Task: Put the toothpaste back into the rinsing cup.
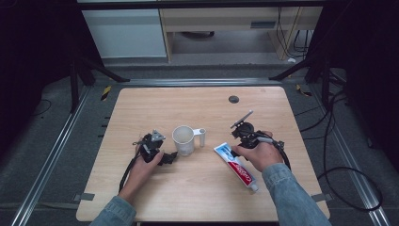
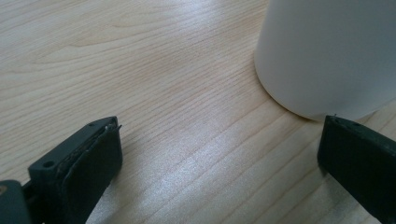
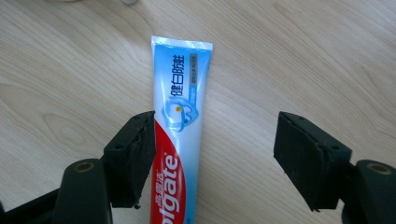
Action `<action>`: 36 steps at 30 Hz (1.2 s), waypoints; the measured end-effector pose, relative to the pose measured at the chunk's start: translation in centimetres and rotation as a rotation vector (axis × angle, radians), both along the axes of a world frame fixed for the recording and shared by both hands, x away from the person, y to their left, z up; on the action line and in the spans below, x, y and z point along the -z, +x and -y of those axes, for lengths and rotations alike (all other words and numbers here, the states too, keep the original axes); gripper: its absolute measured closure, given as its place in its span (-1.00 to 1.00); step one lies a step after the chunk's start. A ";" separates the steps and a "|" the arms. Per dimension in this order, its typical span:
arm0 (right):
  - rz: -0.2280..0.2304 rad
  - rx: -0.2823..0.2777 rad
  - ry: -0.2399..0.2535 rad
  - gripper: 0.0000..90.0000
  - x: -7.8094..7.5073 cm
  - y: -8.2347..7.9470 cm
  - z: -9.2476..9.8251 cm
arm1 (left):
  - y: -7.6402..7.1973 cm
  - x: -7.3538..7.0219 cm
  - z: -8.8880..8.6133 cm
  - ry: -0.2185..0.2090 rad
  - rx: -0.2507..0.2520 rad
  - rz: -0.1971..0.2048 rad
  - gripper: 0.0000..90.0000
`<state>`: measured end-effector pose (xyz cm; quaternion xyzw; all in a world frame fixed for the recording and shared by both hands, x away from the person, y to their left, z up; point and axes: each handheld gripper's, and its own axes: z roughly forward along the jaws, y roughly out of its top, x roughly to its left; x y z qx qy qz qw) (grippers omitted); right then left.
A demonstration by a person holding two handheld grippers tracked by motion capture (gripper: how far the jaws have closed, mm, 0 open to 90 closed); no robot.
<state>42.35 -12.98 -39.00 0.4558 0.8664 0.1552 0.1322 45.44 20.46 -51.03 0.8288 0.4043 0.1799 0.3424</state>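
The toothpaste tube (image 3: 180, 121) lies flat on the wooden table (image 1: 197, 197) between the jaws of the right gripper (image 3: 212, 154) — the jaws stand apart, one beside the tube's edge, the other well clear, nothing pinched. The left gripper (image 2: 219, 158) sits low on the table, jaws wide and gripping nothing — one tip is just beside the base of the white cup (image 2: 327, 51).

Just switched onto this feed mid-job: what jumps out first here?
The red, white and blue toothpaste tube lies flat on the wooden table, between the right gripper's open jaws, nearer one jaw. A white mug stands mid-table, just ahead of the left gripper, whose jaws are open.
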 end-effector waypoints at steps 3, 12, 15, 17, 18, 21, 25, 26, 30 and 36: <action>-0.009 -0.008 0.008 -0.26 0.2 0.3 -0.3 | 0.0 0.0 0.0 0.000 0.000 0.000 -1.00; -0.037 -0.039 0.003 -0.18 1.3 0.8 -1.5 | 0.0 0.0 0.0 0.000 0.000 0.000 -1.00; -0.048 -0.041 0.007 -0.18 1.8 1.0 -1.8 | 0.0 0.0 0.0 0.000 0.000 0.000 -1.00; -0.054 -0.039 0.007 -0.19 2.1 1.1 -1.9 | 0.0 0.0 0.0 0.000 0.000 0.000 -1.00; -0.055 -0.043 0.007 -0.19 2.3 1.2 -1.9 | 0.0 0.0 0.0 0.000 0.000 0.000 -1.00; -0.060 -0.047 0.000 -0.19 2.7 1.3 -2.0 | 0.0 0.0 0.0 0.000 0.001 0.000 -1.00; -0.068 -0.044 0.005 -0.16 3.1 1.4 -2.0 | 0.0 0.0 0.0 0.000 0.000 0.000 -1.00; -0.068 -0.044 0.005 -0.16 3.1 1.4 -2.0 | 0.0 0.0 0.0 -0.001 -0.001 -0.001 -1.00; -0.086 -0.045 0.001 -0.14 3.9 1.4 -2.2 | 0.0 0.0 0.0 -0.002 -0.001 -0.002 -1.00; -0.108 -0.036 0.005 -0.16 4.7 1.9 -2.5 | 0.0 0.0 0.0 -0.002 -0.002 -0.002 -1.00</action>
